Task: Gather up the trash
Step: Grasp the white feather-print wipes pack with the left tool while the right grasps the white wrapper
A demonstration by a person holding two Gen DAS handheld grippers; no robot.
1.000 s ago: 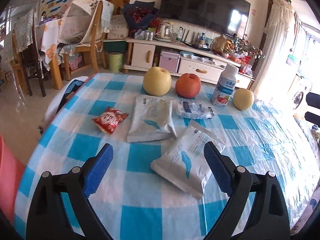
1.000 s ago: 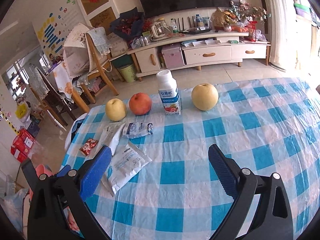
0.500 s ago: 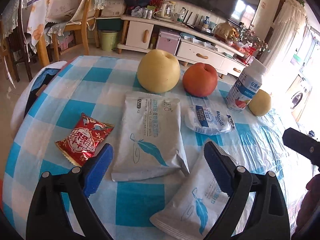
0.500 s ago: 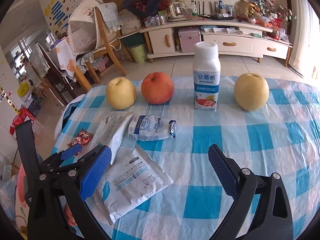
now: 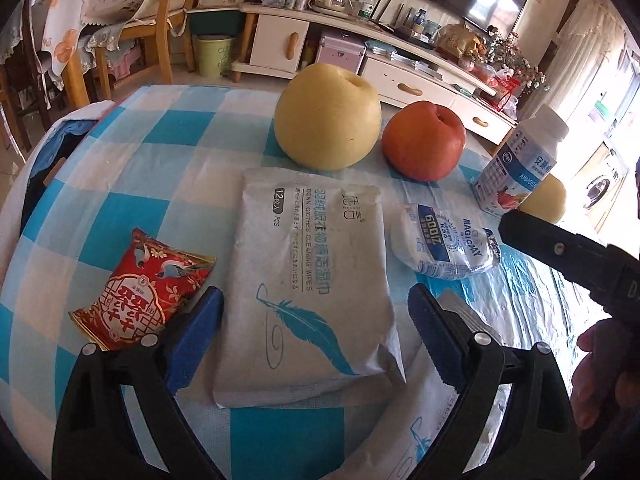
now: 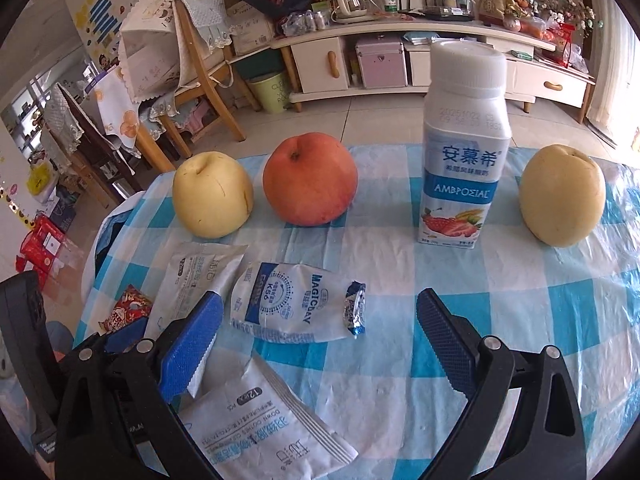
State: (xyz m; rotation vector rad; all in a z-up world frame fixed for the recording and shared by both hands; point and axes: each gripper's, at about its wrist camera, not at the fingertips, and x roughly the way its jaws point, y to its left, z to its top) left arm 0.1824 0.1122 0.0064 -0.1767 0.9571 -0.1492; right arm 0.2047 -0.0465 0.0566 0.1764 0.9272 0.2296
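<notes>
Both grippers spread wide over wrappers on the checked surface [image 6: 400,380].

Left gripper [image 5: 316,326] straddles the "DOWN CLOTHES CLEANING WIPES" pack [image 5: 308,288], empty; right gripper [image 6: 318,334] gapes before the crumpled "MAGICDAY" wrapper [image 6: 296,306]. A second wipes pack [image 6: 256,436] is partly hidden nearer. Beyond the wrapper stands the "AMBROSIAL" bottle [image 6: 464,152].

left gripper [image 5: 314,324] | black frame | blue ribbed fingers [image 5: 196,330] | silver screws

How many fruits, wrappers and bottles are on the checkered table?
Fruits: 3: yellow pear, red apple, second pear
Wrappers: 4: red snack packet, wipes pack, second wipes pack, blue-white wrapper
Bottles: 1: yogurt bottle
Total: 8
</notes>
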